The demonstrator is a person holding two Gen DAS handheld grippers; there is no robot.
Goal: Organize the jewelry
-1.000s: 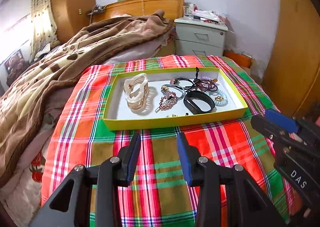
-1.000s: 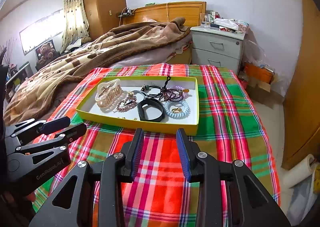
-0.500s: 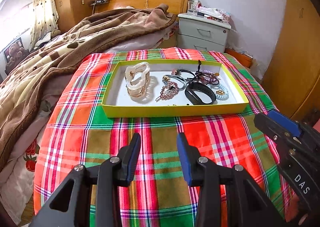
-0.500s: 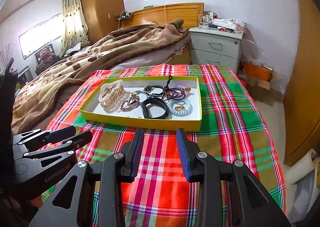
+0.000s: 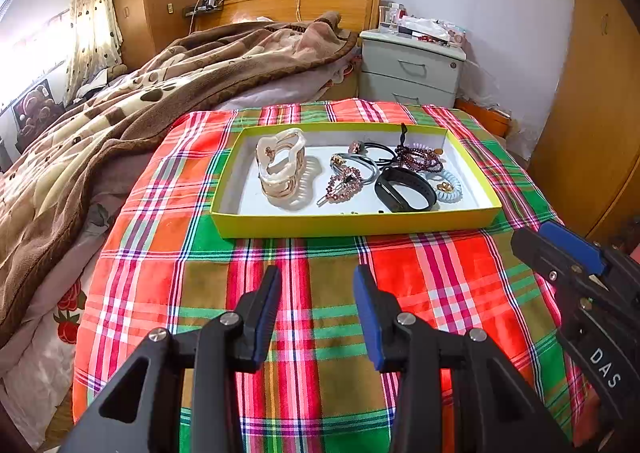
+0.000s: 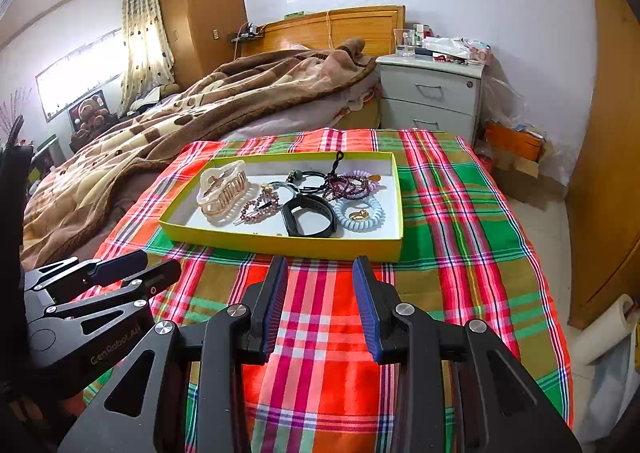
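A yellow tray [image 5: 352,227] [image 6: 280,246] sits on the plaid cloth. It holds a cream hair claw [image 5: 280,167] [image 6: 222,191], a beaded heart clip [image 5: 344,185] [image 6: 260,209], a black band [image 5: 404,189] [image 6: 310,215], a pale blue coil tie with a gold ring [image 5: 448,189] [image 6: 359,214], dark bead bracelets [image 5: 418,157] [image 6: 346,183] and black hair ties [image 5: 376,151]. My left gripper [image 5: 317,281] [image 6: 132,273] is open and empty, short of the tray. My right gripper [image 6: 320,271] [image 5: 540,237] is open and empty near the tray's front edge.
The plaid cloth [image 5: 320,293] covers a small table. A bed with a brown blanket [image 5: 120,113] lies at the left. A grey nightstand [image 5: 408,69] stands behind, a wooden wardrobe [image 5: 592,113] at the right. A paper roll [image 6: 608,329] lies on the floor.
Both grippers have drawn back and risen a little from the tray. Jaws stay open. The jewelry has not moved.
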